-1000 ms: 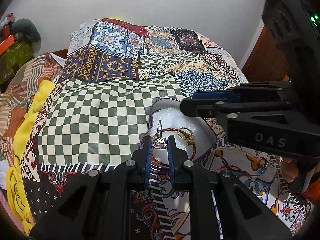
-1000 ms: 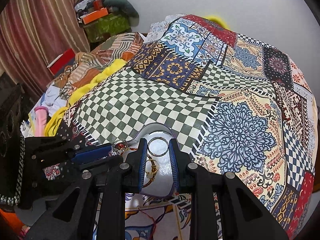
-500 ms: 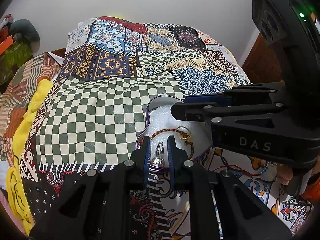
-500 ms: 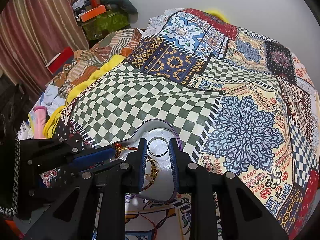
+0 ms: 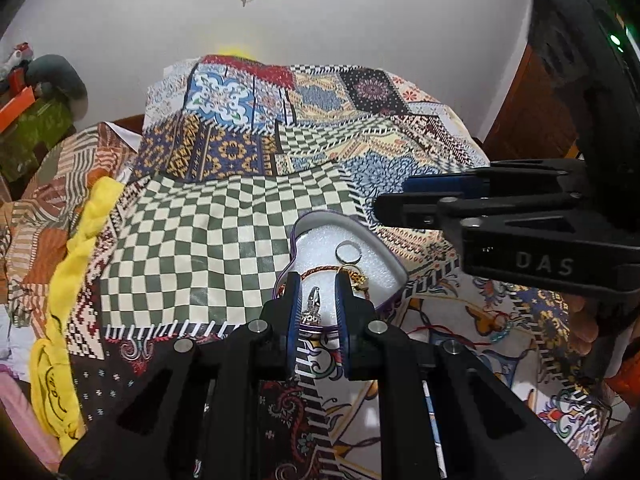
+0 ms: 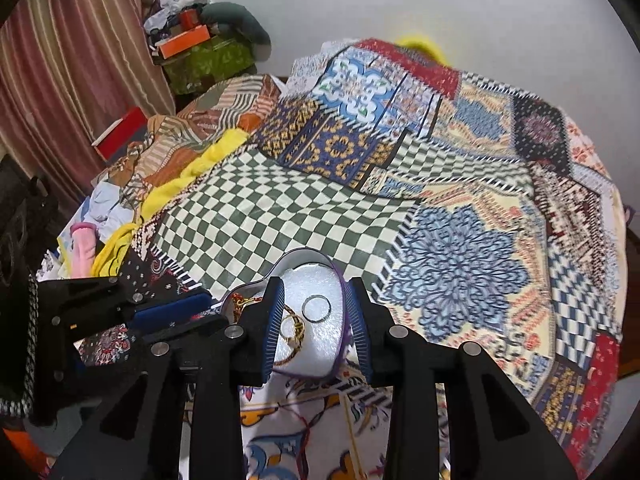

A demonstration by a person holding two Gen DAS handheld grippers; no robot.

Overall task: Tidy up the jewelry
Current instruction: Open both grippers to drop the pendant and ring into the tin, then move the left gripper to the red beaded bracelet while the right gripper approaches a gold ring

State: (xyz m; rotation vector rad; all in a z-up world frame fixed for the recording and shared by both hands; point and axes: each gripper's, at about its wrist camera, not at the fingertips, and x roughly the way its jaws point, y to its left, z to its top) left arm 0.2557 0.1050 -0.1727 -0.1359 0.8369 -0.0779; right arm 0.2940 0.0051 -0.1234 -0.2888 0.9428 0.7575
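A heart-shaped jewelry box point(image 5: 390, 258) with white foam lining lies open on the patchwork bedspread; it also shows in the right wrist view point(image 6: 308, 258). Inside lie a plain silver ring point(image 5: 347, 251) point(image 6: 316, 308), a gold ring point(image 5: 357, 276) point(image 6: 291, 325) and a red-gold braided bracelet point(image 5: 320, 271). My left gripper point(image 5: 317, 300) is open over the box's near edge, with a silver stone ring point(image 5: 312, 308) lying loose between its fingers. My right gripper point(image 6: 314, 312) is open and empty above the box, the silver ring lying below it.
The patchwork bedspread point(image 5: 208, 240) covers the bed. A yellow cloth point(image 5: 80, 248) and striped fabric lie along the left side. Boxes and clutter point(image 6: 196, 48) stand by the curtain. A white wall is behind. Red thread point(image 5: 436, 326) lies near the box.
My right gripper opened and let go of the plain silver ring, which now lies on the foam. My left gripper opened slightly; its stone ring rests loose at the box's near edge.
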